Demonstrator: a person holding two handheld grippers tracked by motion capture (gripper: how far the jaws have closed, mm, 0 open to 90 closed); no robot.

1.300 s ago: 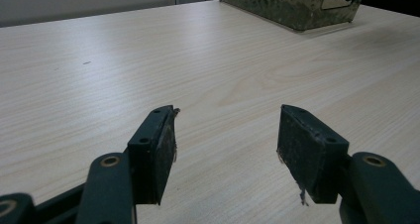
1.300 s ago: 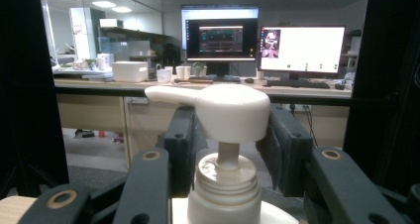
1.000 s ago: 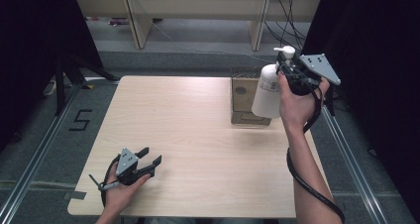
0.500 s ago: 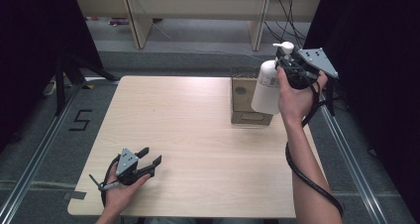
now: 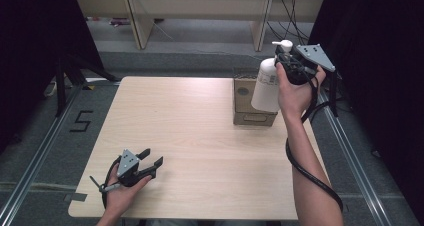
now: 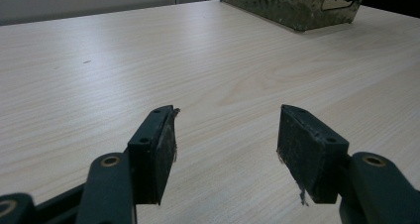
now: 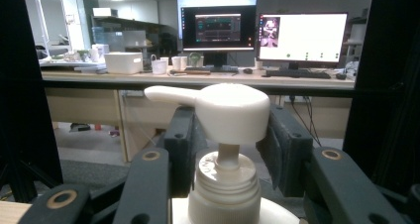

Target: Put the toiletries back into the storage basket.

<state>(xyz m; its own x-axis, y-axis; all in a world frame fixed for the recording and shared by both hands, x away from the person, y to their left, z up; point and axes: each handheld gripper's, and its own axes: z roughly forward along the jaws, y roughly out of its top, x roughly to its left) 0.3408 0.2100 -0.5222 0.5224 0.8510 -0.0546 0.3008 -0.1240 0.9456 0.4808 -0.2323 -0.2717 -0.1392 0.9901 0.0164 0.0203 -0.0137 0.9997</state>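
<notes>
While the right tool [image 5: 286,66] pinches the white pump bottle [image 5: 266,84] at its neck, holding it upright in the air above the brown box [image 5: 253,101] at the bench's [image 5: 190,121] 2 o'clock, the left tool [image 5: 150,162] rests spread at 7 o'clock, well apart.

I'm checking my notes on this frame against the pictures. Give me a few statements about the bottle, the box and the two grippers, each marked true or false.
1. The right gripper holds the white pump bottle in the air. True.
2. The left gripper is shut on a tool. False: its jaws stand open with nothing between them, low over the table.
3. The bottle lies on its side. False: it is upright, pump head on top.
4. A box stands near the table's far right edge. True.
5. The right gripper clamps the bottle near its neck. True.
</notes>
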